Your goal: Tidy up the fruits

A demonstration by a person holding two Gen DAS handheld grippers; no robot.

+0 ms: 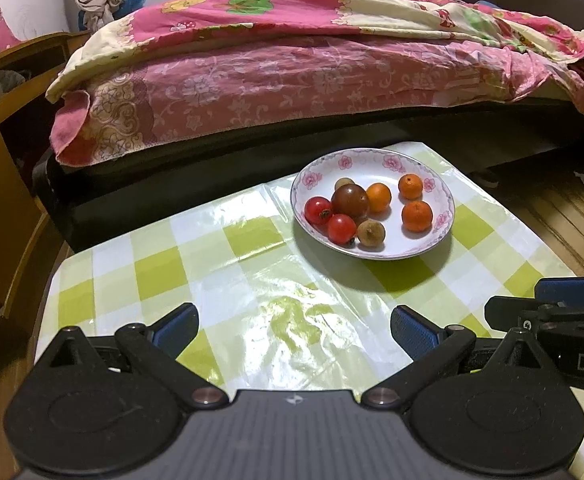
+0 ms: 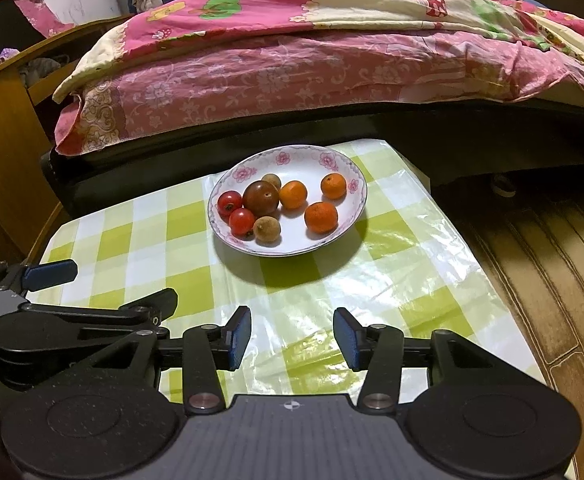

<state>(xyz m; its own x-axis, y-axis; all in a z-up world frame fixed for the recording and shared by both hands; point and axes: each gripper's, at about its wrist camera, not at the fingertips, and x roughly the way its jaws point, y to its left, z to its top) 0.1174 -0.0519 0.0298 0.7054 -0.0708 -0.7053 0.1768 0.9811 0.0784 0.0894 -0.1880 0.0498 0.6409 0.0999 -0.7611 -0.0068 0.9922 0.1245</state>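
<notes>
Fruit location: all fruit sits inside the white shallow ceramic plate with pink flower rim (image 2: 228, 174), on the counter under a green-and-white checked plastic cloth (image 2: 391, 280). None lies loose on the cloth.
Contents: two red cherry tomatoes (image 2: 242, 221), one dark brown-red round tomato (image 2: 260, 198), two tan longan-like fruits (image 2: 267, 229), three small orange mandarins (image 2: 321, 217).
Left tongs (image 1: 293, 330): spread wide, nothing between the pads, low over the near part of the counter.
Right tongs (image 2: 292, 338): parted more narrowly, nothing between the pads.
Key relation: the plate lies ahead of both tongs, well apart. From the left tongs it lies ahead and to the right; from the right tongs it is almost straight ahead, slightly left. My judgement: the right tongs have the straighter approach, especially to the mandarins on the plate's right half.
Long axis: the fruits are roundish; no axis governs the grip.
View difference: the right wrist view shows wooden floor (image 2: 539, 280) past the counter's right edge; the left wrist view shows more of the counter's left side.
Background: bed with pink floral quilt (image 1: 292, 68) beyond the counter.
</notes>
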